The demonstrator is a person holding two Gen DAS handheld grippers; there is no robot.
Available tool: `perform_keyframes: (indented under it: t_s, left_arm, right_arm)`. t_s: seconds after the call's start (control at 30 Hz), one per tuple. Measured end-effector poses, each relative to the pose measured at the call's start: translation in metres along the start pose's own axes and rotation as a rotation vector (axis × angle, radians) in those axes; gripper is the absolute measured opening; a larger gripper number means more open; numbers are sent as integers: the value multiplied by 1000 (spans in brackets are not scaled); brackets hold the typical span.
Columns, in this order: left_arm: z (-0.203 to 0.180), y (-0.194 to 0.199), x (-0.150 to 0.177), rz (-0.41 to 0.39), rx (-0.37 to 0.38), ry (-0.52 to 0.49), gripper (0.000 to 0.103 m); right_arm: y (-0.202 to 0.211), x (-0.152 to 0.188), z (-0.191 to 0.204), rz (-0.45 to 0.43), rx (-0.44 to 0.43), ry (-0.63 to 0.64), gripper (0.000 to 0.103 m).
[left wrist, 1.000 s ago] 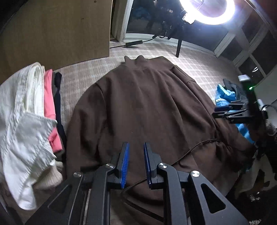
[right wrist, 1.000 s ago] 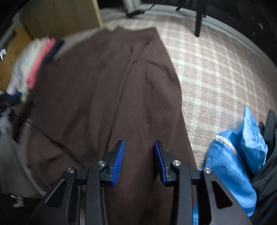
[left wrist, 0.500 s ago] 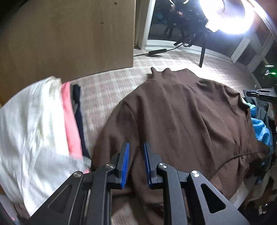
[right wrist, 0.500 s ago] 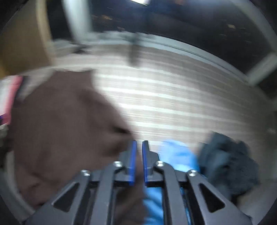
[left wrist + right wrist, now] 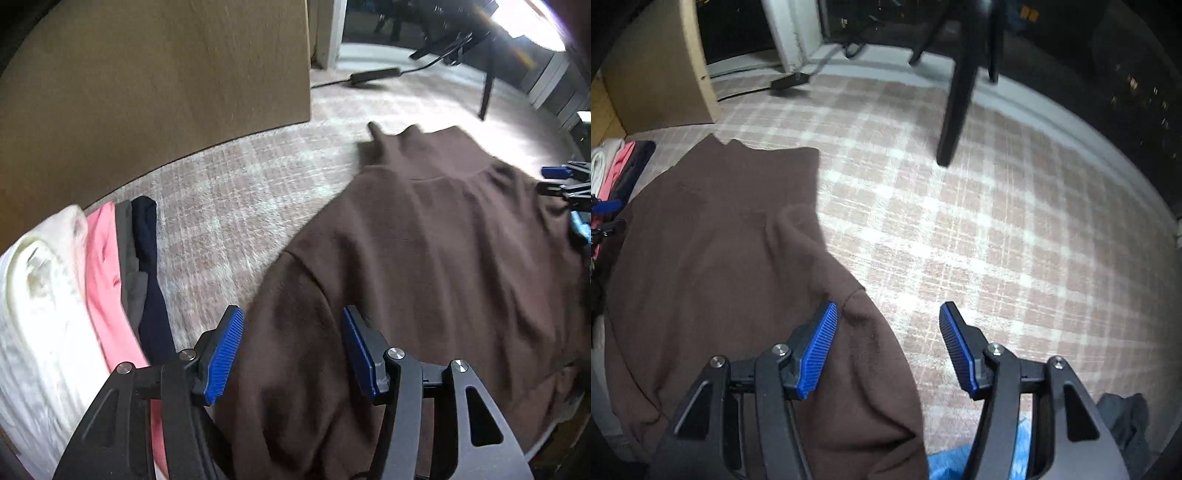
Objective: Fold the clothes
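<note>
A brown sweatshirt (image 5: 436,266) lies spread flat on the plaid carpet (image 5: 236,206), its collar pointing away toward the window side of the room. The left tool (image 5: 293,354) hangs over the sweatshirt's left sleeve and shoulder area, its blue-padded jaws spread wide apart with nothing between them but the cloth below; whether the pads touch the fabric cannot be told. The right tool (image 5: 888,349) hovers over the sweatshirt's opposite edge, also released and wide apart: its left pad sits above the brown cloth by the shoulder seam, its right pad above bare carpet just beside the sweatshirt. To the left of the sweatshirt, apart from it across a strip of carpet, sits a stack of folded clothes (image 5: 92,280) showing white, pink, grey and navy layers. Behind that stack stands a tan wooden panel (image 5: 155,81). On the sweatshirt's right side, near its lower edge, lies a blue garment (image 5: 945,465) with a dark garment (image 5: 1126,417) just beyond it. Past the collar, a black stand leg (image 5: 956,99) rests on the carpet.
</note>
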State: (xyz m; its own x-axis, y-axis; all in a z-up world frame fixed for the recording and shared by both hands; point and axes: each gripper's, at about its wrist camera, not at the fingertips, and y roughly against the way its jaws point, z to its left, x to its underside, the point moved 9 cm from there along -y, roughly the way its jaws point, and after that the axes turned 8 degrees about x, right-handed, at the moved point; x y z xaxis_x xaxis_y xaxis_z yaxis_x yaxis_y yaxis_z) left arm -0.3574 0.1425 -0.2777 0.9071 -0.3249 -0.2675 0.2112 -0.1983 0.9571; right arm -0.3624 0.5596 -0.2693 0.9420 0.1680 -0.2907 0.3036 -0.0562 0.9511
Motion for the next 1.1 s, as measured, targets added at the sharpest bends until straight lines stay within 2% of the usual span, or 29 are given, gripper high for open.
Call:
perform_keyframes:
  t_s: [0.03, 0.1, 0.13, 0.17, 0.2, 0.27, 0.37, 0.5, 0.57, 0.7, 0.77, 0.9, 1.0, 1.1]
  left_arm:
    - [3, -6, -2, 7, -12, -3, 53]
    - [4, -14, -5, 12, 17, 17, 50]
    - [2, -17, -4, 16, 48, 24, 40]
    - [-1, -20, -4, 20, 79, 30, 16]
    - [-3, -22, -4, 18, 102, 36, 7]
    - [-5, -10, -4, -28, 90, 40, 5]
    - [-13, 31, -3, -121, 98, 40, 5]
    - [-24, 117, 3, -261, 43, -22, 5]
    - [-29, 166, 5, -334, 8, -63, 5]
    - [-45, 298, 20, -546, -5, -122, 5]
    - [-60, 371, 35, -656, -36, -175, 5]
    - [-90, 488, 76, -833, -86, -266, 5]
    - [-108, 550, 109, -925, -139, -311, 5]
    - [-121, 597, 145, -1012, -180, -335, 5]
  right_arm:
    - [-5, -1, -1, 9, -16, -1, 57]
    - [-16, -4, -2, 28, -47, -4, 56]
    - [-21, -5, -2, 38, -63, -5, 46]
    - [-27, -6, -3, 47, -79, -6, 32]
    - [-26, -7, -3, 44, -90, -9, 5]
    - [0, -4, -3, -18, -92, -23, 6]
    - [41, 0, -3, -110, -95, -44, 5]
    - [100, 5, -5, -238, -92, -71, 5]
    - [156, 10, -13, -343, -51, -75, 5]
    - [293, 30, -24, -578, 1, -111, 5]
    - [366, 49, -23, -689, 24, -121, 5]
    - [503, 98, -13, -898, 73, -118, 5]
    - [580, 136, 7, -1019, 142, -91, 5]
    - [627, 169, 29, -1091, 191, -66, 5]
